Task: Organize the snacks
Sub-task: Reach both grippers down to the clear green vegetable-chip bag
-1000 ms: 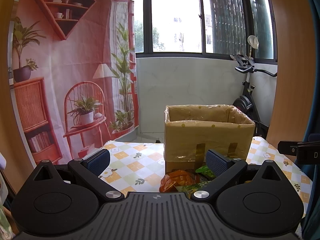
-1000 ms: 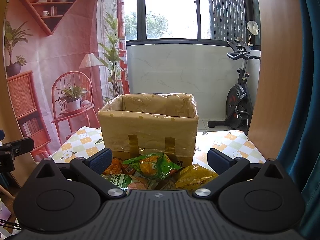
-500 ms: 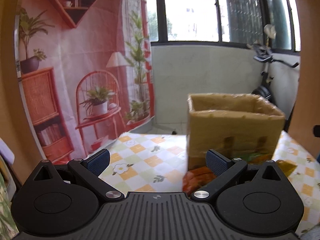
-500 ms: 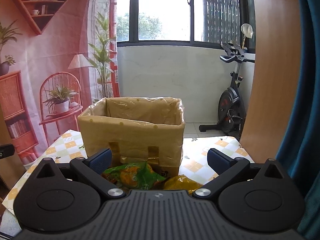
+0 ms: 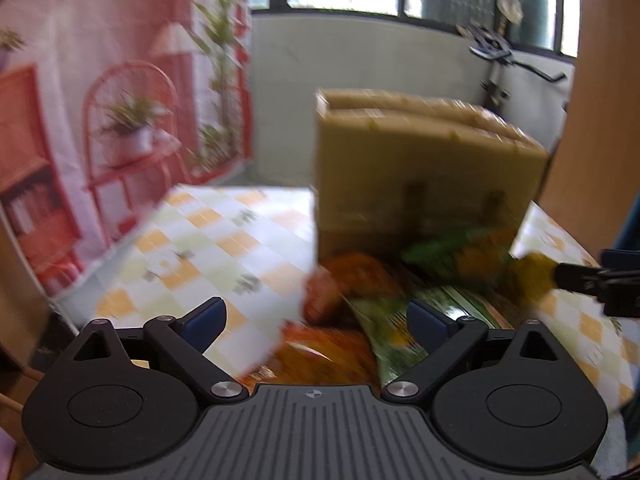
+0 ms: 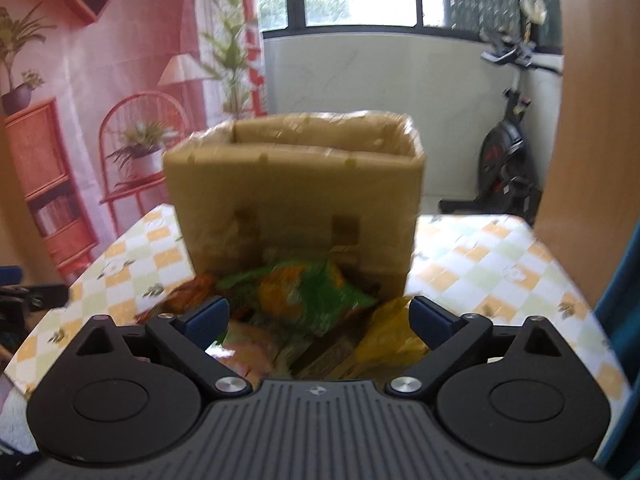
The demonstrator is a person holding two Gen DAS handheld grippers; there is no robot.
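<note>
An open cardboard box (image 5: 420, 176) (image 6: 296, 196) stands on the checked tablecloth. A pile of snack bags lies against its front: a green bag (image 6: 304, 292) (image 5: 452, 256) on top, orange bags (image 5: 352, 280) (image 6: 188, 296) to the left, a yellow bag (image 6: 388, 336) to the right. My left gripper (image 5: 316, 320) is open and empty, above the orange bags. My right gripper (image 6: 318, 320) is open and empty, above the green bag. The right gripper's finger shows at the right edge of the left wrist view (image 5: 592, 280). Both views are blurred by motion.
The checked tablecloth (image 5: 208, 248) (image 6: 488, 264) has bare room left and right of the box. An exercise bike (image 6: 508, 160) stands behind on the right. A pink printed backdrop (image 6: 100, 80) hangs on the left. A wooden panel (image 6: 592, 120) is at the right.
Both grippers have come closer and tipped down toward the snack pile; the box and bags look larger. Both stay open and empty.
</note>
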